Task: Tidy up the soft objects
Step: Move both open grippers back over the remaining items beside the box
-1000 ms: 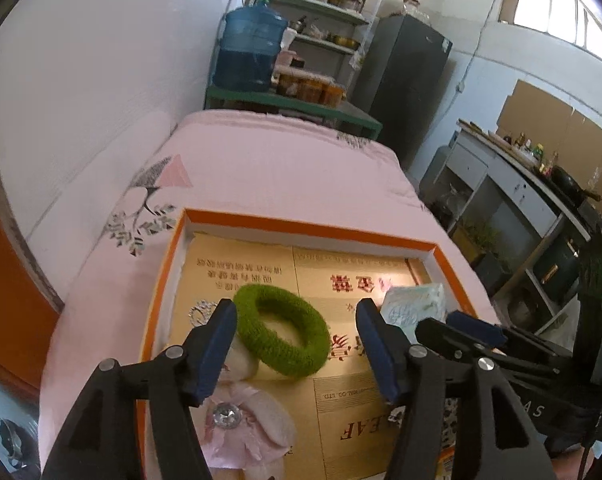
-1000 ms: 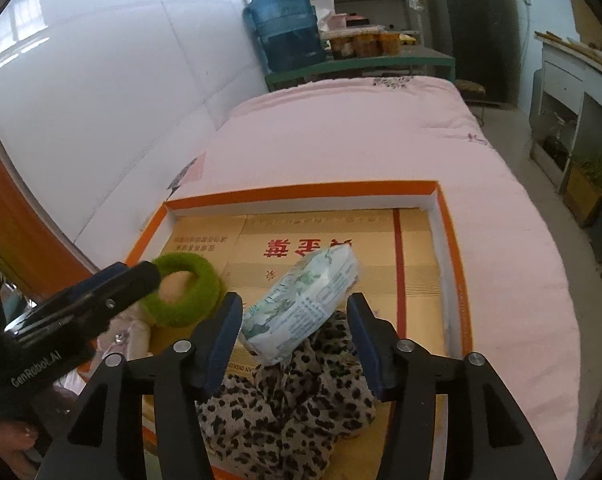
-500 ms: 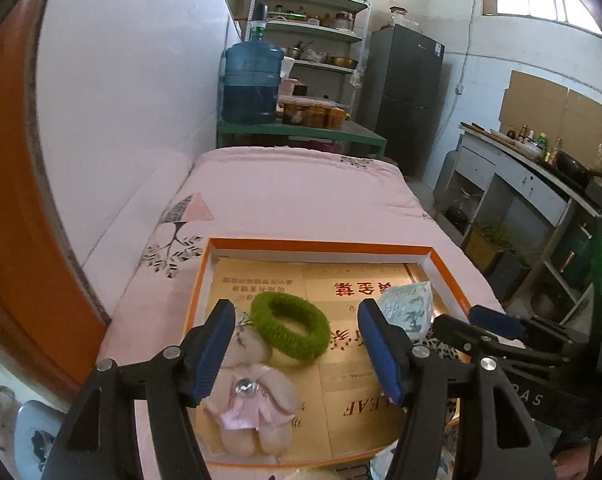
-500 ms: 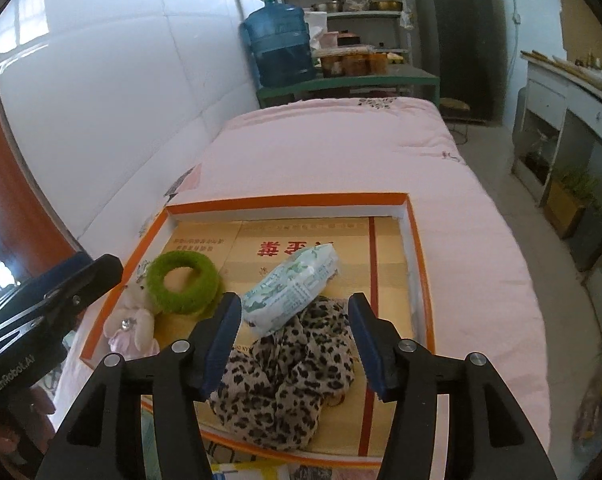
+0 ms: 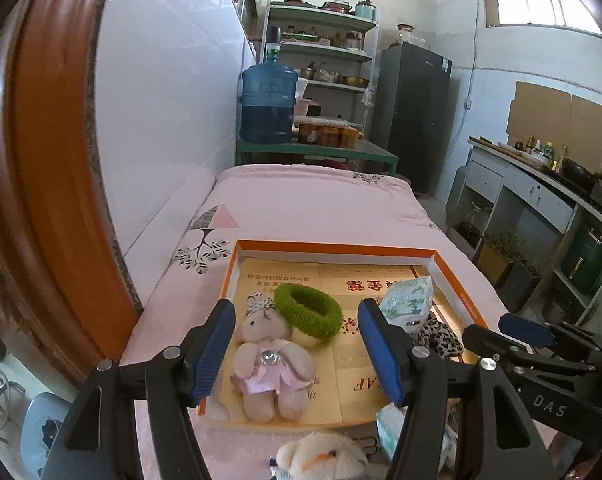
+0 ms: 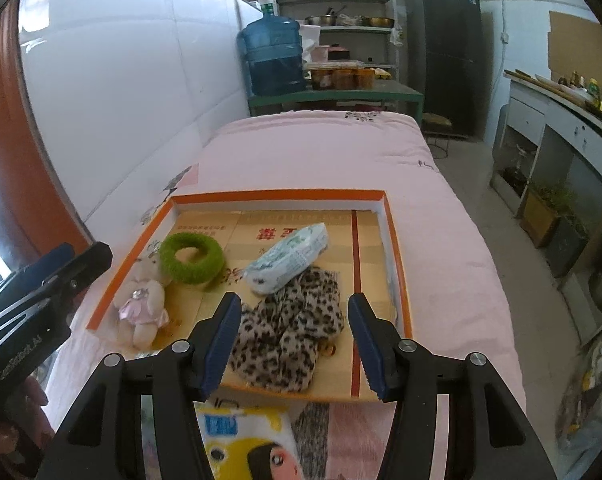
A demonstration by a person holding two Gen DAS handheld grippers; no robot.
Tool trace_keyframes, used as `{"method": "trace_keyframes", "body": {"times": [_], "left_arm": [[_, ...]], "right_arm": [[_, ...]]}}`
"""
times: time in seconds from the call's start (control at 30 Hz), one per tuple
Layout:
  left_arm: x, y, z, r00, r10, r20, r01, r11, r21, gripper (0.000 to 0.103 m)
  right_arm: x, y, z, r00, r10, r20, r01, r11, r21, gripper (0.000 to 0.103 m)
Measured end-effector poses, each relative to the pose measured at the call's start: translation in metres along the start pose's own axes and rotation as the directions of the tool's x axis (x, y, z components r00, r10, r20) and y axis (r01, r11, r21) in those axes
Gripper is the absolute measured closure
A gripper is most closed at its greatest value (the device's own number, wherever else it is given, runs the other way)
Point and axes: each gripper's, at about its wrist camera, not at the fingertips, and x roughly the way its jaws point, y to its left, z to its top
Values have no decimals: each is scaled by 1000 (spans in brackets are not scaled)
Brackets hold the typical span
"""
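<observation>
— Saw what underneath it all?

— Looked like a bed under a pale pink quilt (image 6: pixel 321 160) printed with grey leaf sprigs, pushed along a white tiled wall (image 5: pixel 161 100). Carried a shallow orange-rimmed cardboard tray (image 6: pixel 285 195) near its close end.

— Found what inside the tray?

— Lay at the left: a small beige plush bear in a pink dress (image 5: pixel 267 364), head touching a fuzzy green knitted ring (image 5: pixel 308 310). Rested right of the ring: a white-and-green soft packet (image 6: pixel 289 258), one end propped on a crumpled leopard-print cloth (image 6: pixel 293 328).

— Spotted anything outside the tray?

— Sat on the quilt just in front of the near rim: a cream plush toy head (image 5: pixel 323 456) and a yellow-and-white printed pack (image 6: pixel 245 440).

— And the tools?

— Hung above the near edge, both spread wide and gripping nothing: left tool (image 5: pixel 297 350) framing the bear and ring, right tool (image 6: pixel 295 344) framing the leopard cloth.

— Noticed what in the room beyond?

— Stood past the bed's far end: a green tabletop (image 5: pixel 317 150) bearing a big blue water jug (image 5: pixel 267 106) and jars, open shelves (image 5: pixel 321 46) of pots behind, a dark fridge (image 5: pixel 415 112) beside. Ran along the right: a grey kitchen counter (image 5: pixel 537 188) with bottles and a wok, under a high window (image 5: pixel 537 0).
</observation>
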Motion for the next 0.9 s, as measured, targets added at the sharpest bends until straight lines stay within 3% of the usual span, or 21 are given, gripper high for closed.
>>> {"method": "trace_keyframes", "body": {"times": [0.17, 0.5, 0.9], "left_arm": [[-14, 0, -9, 1000, 11, 18, -12, 1000, 23, 40], [-37, 1, -27, 999, -4, 43, 2, 999, 44, 40], [-54, 7, -43, 999, -21, 29, 20, 999, 33, 40]], "right_arm": [[-16, 0, -12, 1000, 23, -1, -23, 1000, 16, 46], [-49, 23, -47, 1000, -8, 25, 10, 996, -93, 46], [-69, 34, -70, 1000, 19, 20, -16, 994, -111, 46]]}}
